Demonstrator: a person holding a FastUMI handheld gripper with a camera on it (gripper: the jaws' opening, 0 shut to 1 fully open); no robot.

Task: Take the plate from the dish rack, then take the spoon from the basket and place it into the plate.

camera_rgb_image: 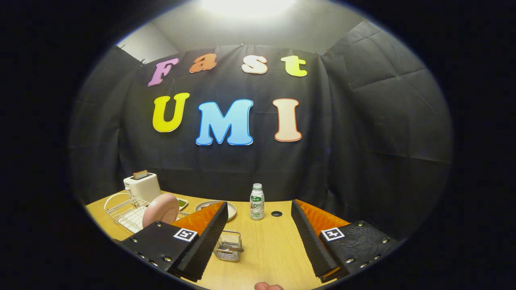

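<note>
I am holding my gripper (258, 225) above the wooden table (274, 249) with its two fingers spread wide and gripping nothing. Between them, close to my left finger, the small wire basket (228, 245) is sitting on the table with the spoon (230, 248) lying inside it, grey and mostly hidden by the mesh. Just beyond my left finger the pink plate (160, 209) is standing on edge in the white dish rack (125, 210), round and smooth, its lower part hidden behind that finger. Behind the rack a white toaster (142, 186) is standing, and a shallow dish (230, 209) is peeking past the tip of my left finger. Farther ahead, between the fingers, a small bottle (256, 201) is standing upright.
</note>
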